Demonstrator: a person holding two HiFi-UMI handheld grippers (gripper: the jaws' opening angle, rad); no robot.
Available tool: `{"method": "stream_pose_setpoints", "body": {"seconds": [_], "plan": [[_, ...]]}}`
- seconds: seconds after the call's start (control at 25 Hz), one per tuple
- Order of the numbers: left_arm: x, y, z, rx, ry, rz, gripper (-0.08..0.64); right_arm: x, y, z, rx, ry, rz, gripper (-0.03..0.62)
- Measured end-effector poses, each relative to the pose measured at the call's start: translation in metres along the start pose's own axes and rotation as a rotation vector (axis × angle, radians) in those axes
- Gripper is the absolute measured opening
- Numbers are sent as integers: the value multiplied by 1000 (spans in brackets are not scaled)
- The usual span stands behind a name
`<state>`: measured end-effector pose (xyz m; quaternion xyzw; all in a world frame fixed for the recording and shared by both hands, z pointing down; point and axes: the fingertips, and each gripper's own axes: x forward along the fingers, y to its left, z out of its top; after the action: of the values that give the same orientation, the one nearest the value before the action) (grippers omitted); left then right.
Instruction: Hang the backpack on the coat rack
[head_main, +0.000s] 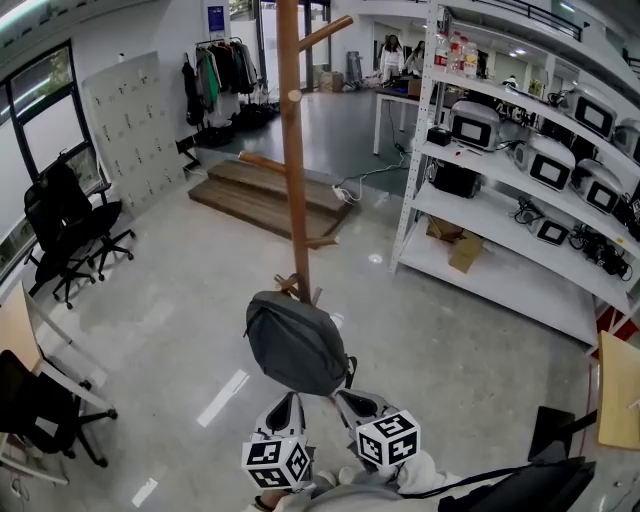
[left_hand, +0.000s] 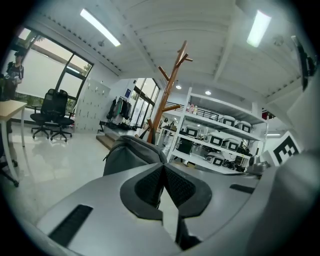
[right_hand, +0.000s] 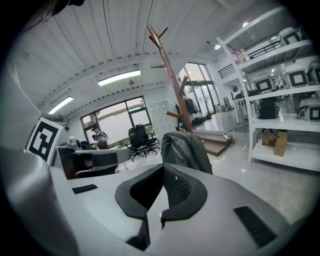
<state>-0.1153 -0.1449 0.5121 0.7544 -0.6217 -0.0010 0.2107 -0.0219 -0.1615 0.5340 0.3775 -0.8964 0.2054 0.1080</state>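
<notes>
A grey backpack (head_main: 295, 345) hangs off the floor just ahead of both grippers, close in front of the foot of the wooden coat rack (head_main: 291, 150). My left gripper (head_main: 288, 402) is shut at the backpack's lower left edge and my right gripper (head_main: 346, 398) at its lower right, where a black strap shows. In the left gripper view the pads meet at the tip (left_hand: 162, 167) with the backpack (left_hand: 130, 152) right behind and the coat rack (left_hand: 167, 95) beyond. The right gripper view shows closed jaws (right_hand: 162, 169), the backpack (right_hand: 185, 147) and the rack's pegs (right_hand: 172, 75) high above.
White shelving (head_main: 520, 170) with devices stands to the right. Black office chairs (head_main: 70, 225) and a desk edge (head_main: 15, 330) are at the left. A low wooden step platform (head_main: 265, 190) lies behind the rack, with a clothes rail (head_main: 215, 75) and people far back.
</notes>
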Motion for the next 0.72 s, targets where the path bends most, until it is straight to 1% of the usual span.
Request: {"method": "stream_pose_setpoints", "body": {"seconds": [0.32, 0.52, 0.72], "plan": [[-4, 3, -2, 2, 17, 26, 2, -3, 0, 6, -1, -20, 7, 11], [-2, 5, -6, -29, 36, 26, 2, -3, 1, 4, -2, -15, 12, 11], [0, 4, -5, -19, 38, 23, 2, -5, -1, 6, 0, -19, 3, 11]]}}
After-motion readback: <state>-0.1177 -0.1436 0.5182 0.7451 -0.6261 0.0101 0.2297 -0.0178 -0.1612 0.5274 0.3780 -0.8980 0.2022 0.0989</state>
